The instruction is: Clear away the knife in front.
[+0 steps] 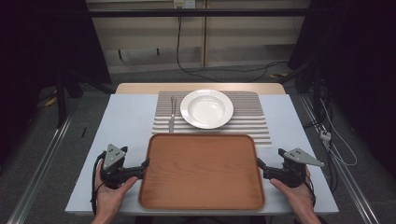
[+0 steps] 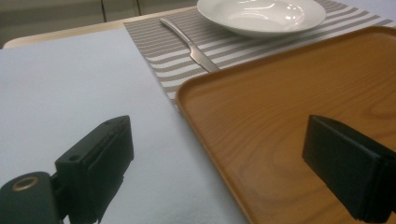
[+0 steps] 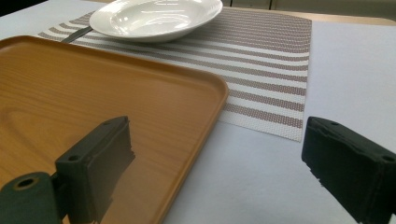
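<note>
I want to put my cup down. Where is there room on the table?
The wooden tray is bare. Bare cloth lies left of the striped mat and fork, and right of the mat. The mat's middle is crowded by the white plate.

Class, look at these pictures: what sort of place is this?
Probably a lab mock-up of a dining table: a white plate and fork on a striped placemat, with loose cables on the floor behind.

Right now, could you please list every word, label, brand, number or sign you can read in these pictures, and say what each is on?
There is no readable text in any view.
The wooden tray, the white plate, the fork, the striped placemat and both grippers bear no lettering.
The small fitting on the back wall is too small to read.
</note>
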Available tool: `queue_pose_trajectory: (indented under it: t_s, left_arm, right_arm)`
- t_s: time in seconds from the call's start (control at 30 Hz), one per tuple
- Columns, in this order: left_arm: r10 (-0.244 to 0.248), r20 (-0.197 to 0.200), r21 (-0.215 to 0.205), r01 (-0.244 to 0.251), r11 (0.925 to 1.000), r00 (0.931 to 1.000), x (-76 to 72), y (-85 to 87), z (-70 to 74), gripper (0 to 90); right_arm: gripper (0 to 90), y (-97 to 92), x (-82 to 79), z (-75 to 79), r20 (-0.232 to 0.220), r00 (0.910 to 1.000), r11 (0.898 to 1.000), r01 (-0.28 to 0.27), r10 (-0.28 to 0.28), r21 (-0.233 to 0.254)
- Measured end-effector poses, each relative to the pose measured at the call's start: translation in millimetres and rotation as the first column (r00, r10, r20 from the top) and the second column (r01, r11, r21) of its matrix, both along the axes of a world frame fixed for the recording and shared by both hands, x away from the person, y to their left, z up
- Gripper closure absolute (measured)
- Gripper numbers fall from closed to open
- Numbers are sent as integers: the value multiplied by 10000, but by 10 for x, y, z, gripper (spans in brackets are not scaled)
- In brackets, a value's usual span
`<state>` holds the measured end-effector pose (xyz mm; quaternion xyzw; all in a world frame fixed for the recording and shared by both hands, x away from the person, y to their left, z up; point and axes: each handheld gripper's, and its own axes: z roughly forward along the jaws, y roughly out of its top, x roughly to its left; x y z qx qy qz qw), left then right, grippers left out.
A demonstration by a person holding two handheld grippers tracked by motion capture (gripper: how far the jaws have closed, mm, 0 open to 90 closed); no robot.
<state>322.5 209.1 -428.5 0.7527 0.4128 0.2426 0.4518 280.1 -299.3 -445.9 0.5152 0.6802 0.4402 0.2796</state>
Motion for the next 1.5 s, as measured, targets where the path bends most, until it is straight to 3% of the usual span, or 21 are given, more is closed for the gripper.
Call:
queue_pose_trajectory:
  t_s: [0.33, 0.53, 0.77, 0.93, 1.13, 1.43, 1.5]
  left_arm:
    - [-38, -61, -16, 38, 10000, 10000, 14, -10, 30, 76]
    - [-231, -367, -244, 222, 9995, 9991, 63, -18, 86, 87]
    - [-529, -533, -43, 528, 9986, 9972, 157, -89, 129, 58]
    - [-526, -802, 12, 529, 9986, 9954, 289, -128, 161, 61]
    - [-421, -807, 251, 443, 9987, 9959, 492, -202, 223, 65]
    - [-483, -710, 228, 500, 9985, 9963, 698, -306, 315, 69]
    - [-537, -718, 414, 568, 9975, 9960, 794, -367, 356, 69]
  right_arm:
    - [80, -21, -1, -6, -81, 10000, 10000, 19, -19, 28]
    - [83, -20, 4, -12, -128, 9999, 10000, -38, 38, 26]
    - [85, -14, 5, -8, -123, 9999, 10000, -35, 35, 27]
    - [85, 7, 14, -4, -112, 9999, 9999, -106, 105, -14]
    - [87, 5, 15, -9, -147, 9999, 10000, -88, 88, 2]
    - [87, -14, 7, -16, -181, 9998, 9999, -99, 100, 73]
    - [88, -19, 11, -19, -184, 9998, 9999, -113, 114, 78]
